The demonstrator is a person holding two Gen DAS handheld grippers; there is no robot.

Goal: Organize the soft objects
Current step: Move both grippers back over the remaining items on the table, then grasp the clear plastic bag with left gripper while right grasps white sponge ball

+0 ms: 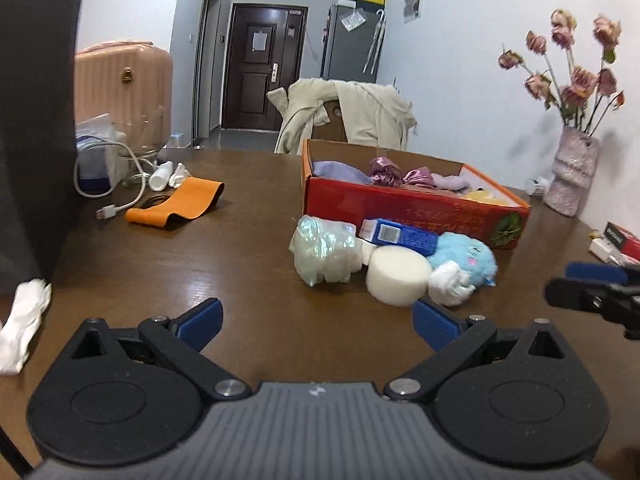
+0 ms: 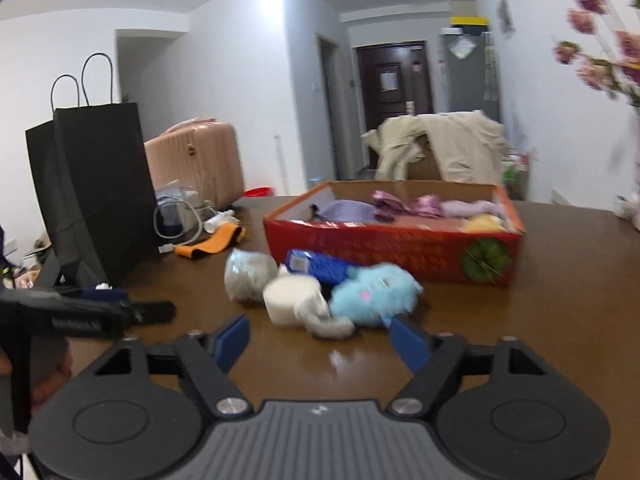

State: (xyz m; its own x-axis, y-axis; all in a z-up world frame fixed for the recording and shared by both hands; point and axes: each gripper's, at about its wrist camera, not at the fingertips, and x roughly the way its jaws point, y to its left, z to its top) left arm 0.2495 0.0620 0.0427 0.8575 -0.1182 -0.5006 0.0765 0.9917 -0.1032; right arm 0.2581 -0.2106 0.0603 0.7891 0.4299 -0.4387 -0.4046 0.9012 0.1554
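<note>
Both grippers hover empty over the brown worktop [image 1: 248, 248], left gripper [image 1: 316, 322] fingers wide apart, right gripper [image 2: 320, 340] fingers apart too. Just beyond lie a white foam puck [image 1: 398, 276], blue plush [image 1: 466, 256] and iridescent pouch [image 1: 322, 254], near the red box [image 1: 400, 200] holding soft things

Left gripper [image 1: 317, 322] hangs wide open over the brown table [image 1: 160, 264], nothing between its blue pads. At one o'clock sit a white foam puck [image 1: 396, 275], blue plush [image 1: 466, 256] and shiny pouch [image 1: 324, 254], just before the red box [image 1: 400, 208].
</note>
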